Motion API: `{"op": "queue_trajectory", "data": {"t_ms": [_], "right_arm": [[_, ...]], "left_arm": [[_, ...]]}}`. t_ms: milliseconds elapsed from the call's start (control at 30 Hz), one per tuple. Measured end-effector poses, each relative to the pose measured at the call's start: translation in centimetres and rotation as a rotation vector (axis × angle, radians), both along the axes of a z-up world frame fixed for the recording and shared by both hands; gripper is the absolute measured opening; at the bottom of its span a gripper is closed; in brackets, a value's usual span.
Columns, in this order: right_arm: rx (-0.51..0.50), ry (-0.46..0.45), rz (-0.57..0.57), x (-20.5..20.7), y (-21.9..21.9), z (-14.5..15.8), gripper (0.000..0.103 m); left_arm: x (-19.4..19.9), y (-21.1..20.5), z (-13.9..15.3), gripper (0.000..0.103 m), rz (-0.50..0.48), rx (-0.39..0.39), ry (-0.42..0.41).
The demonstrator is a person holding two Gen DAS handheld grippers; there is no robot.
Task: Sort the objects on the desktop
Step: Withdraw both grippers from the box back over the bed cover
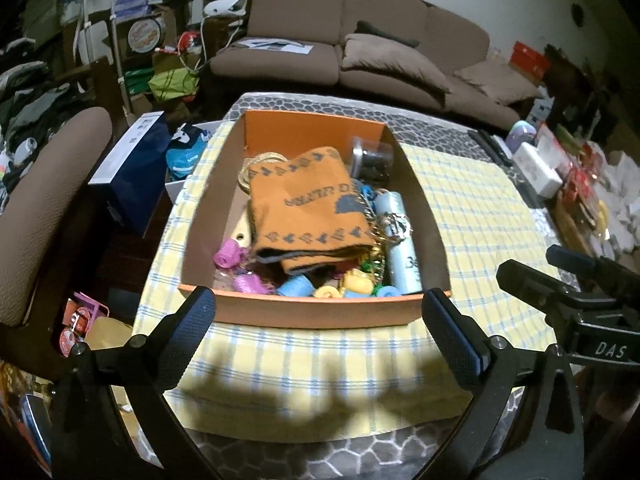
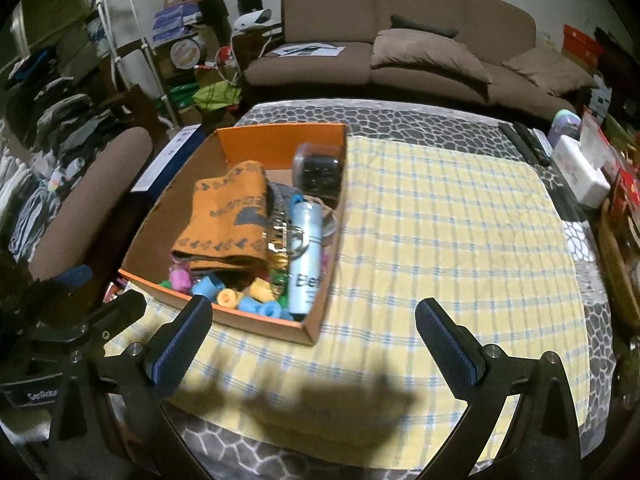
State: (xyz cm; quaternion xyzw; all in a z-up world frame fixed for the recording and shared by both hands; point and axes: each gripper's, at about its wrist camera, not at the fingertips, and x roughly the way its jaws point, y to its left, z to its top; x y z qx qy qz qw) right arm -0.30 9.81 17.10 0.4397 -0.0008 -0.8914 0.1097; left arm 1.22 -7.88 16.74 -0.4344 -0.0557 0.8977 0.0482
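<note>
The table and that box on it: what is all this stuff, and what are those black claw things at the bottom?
Box: one, orange cardboard, open, on the cloth.
Folded cloth: one, orange with grey pattern, on top of the box's contents.
White tube: one, lying along the box's right side.
Small plastic pieces: many, pink, blue, yellow, green, at the box's near end.
Clear jar: one, dark contents, far right corner of the box.
Checked cloth: one, yellow and blue, spread on the table.
Sofa: one, brown, behind the table.
Left gripper: black, open, empty.
Right gripper: black, open, empty.
</note>
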Motion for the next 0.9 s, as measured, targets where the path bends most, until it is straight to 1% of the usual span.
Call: {"op": "queue_trajectory", "data": {"t_ms": [333, 500, 733, 900], "right_arm": [[0.002, -0.008, -0.042, 1.1, 3.6, -1.3, 0.103], [0.004, -0.01, -0.061, 1.5, 5.2, -2.0, 0.103], [0.01, -0.022, -0.073, 1.8, 6.4, -3.5, 0.103], [0.017, -0.028, -0.075, 1.9, 7.0, -4.7, 0.103]], "left_arm": [[0.8, 3.2, -1.5, 0.103, -0.023, -0.026, -0.012], [1.2, 4.2, -2.1, 0.103, -0.021, -0.028, -0.002], [1.6, 5.1, -3.3, 0.103, -0.02, -0.029, 0.025], [1.5, 5.7, -4.7, 0.103, -0.025, -0.033, 0.018]]}}
